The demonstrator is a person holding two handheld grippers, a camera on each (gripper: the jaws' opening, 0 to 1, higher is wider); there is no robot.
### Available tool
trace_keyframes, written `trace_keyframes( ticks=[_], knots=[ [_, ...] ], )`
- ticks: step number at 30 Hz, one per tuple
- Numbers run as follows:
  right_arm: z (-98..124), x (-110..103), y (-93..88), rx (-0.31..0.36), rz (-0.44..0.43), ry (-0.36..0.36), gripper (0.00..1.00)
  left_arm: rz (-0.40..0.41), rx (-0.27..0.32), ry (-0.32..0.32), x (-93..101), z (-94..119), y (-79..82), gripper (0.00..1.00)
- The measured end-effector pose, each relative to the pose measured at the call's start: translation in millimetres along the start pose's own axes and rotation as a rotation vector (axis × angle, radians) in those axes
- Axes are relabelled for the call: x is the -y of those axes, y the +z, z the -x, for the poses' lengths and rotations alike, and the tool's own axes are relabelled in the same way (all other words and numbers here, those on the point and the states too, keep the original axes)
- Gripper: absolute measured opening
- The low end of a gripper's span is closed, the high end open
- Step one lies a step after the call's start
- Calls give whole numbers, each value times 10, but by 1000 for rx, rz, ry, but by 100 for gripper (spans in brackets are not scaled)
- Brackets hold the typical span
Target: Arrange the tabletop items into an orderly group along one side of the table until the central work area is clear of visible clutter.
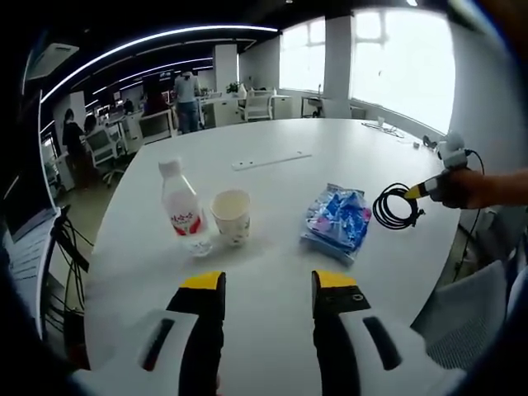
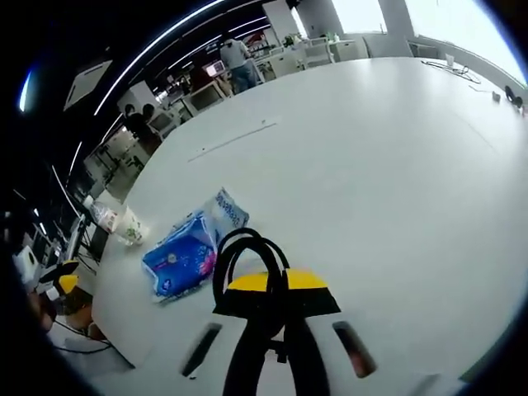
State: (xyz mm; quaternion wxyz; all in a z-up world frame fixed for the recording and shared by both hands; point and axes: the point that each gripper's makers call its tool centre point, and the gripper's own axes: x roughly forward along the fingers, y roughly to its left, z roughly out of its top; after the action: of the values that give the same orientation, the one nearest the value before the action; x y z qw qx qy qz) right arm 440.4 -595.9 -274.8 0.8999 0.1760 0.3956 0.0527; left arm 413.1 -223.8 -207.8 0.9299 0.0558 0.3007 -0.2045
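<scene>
We clamp the coiled black cable [image 2: 247,256] in the right gripper [image 2: 276,290] for carrying toward the blue plastic packet [image 1: 337,221]; the left gripper [image 1: 268,282] waits, jaws apart, empty.

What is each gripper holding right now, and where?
Right gripper pinches the black cable at the coil's near edge. Left gripper is open, holding nothing.

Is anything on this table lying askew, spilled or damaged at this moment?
Nothing looks spilled or damaged. The water bottle and paper cup stand upright side by side, and the blue packet lies flat. The only unusual thing is the coiled black cable, clamped in the right gripper.
</scene>
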Motion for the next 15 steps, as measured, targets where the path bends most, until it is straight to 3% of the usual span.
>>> trace_keyframes(
  ticks=[15],
  knots=[
    [-90,48,-182,-46,-37,0,2,-2,-9,2,-8,10,-32,41]
  ],
)
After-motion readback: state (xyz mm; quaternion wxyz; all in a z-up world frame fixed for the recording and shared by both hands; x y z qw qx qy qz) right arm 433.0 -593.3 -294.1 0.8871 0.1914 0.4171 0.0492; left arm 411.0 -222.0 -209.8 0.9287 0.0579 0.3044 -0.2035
